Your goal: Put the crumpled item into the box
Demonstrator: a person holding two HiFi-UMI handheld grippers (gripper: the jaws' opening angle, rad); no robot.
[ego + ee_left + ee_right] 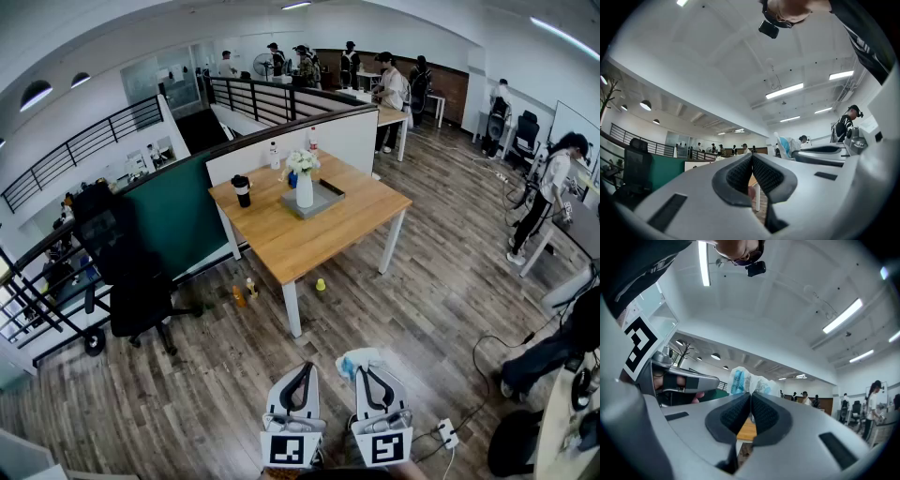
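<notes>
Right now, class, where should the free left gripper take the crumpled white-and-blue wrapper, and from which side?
Probably the loose bunched end of the crumpled white-and-blue wrapper poking past the shut fingers of the right gripper, approached from its left, where the left gripper sits; the rest is pinched.

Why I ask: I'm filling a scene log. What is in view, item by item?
Table: one, light wood, room centre.
Vase: one, white, table centre.
Tray: one, grey, on table.
Cup: one, black, table's left corner.
Office chair: one, black, left of table.
People: several, mixed clothing, far end.
Crumpled item: one, white and blue, in right gripper.
Left gripper: one, white, jaws shut, empty.
Right gripper: one, white, jaws shut on crumpled item.
</notes>
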